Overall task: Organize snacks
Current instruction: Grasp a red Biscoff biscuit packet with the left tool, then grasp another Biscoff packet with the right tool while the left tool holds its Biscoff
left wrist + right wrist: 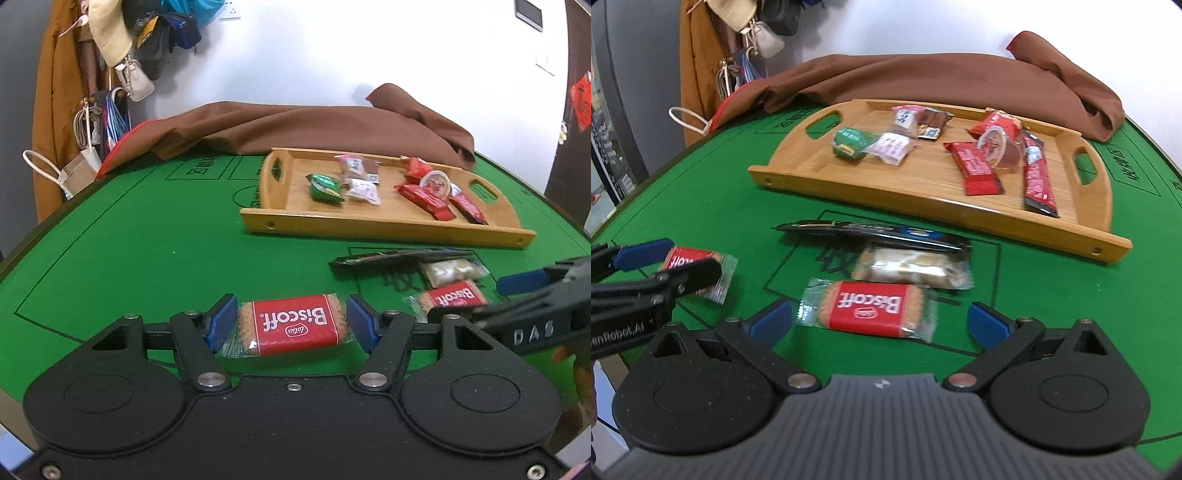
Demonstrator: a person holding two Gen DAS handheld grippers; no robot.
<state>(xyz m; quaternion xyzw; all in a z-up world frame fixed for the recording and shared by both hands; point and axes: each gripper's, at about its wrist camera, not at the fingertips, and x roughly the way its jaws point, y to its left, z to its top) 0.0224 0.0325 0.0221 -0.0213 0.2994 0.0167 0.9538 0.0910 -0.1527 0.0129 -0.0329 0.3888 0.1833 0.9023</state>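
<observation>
The left gripper [291, 325] had its blue pads closed on the two ends of a red Biscoff biscuit packet [293, 324], which sat crosswise between them, held just above the green table [147, 251]. The right gripper [879, 319] stood wide open, with a second Biscoff packet [868, 308] lying flat on the table between its pads and touching neither. Just beyond that packet lay a clear packet of pale biscuits [912, 271], and past it a long black sachet [875, 232].

Farther back rested a wooden tray [871, 192] with cut-out handles. In it lay a green packet [851, 142], a pink and white packet [892, 147], a brown wrapper [932, 123], several red wrappers [977, 168] and a small round cup [995, 146].

The table was covered in green felt marked with dark lines. A brown cloth [295, 125] was bunched along its far edge. Against the white wall stood a rack hung with a tan coat [55, 92], a hat and bags.
</observation>
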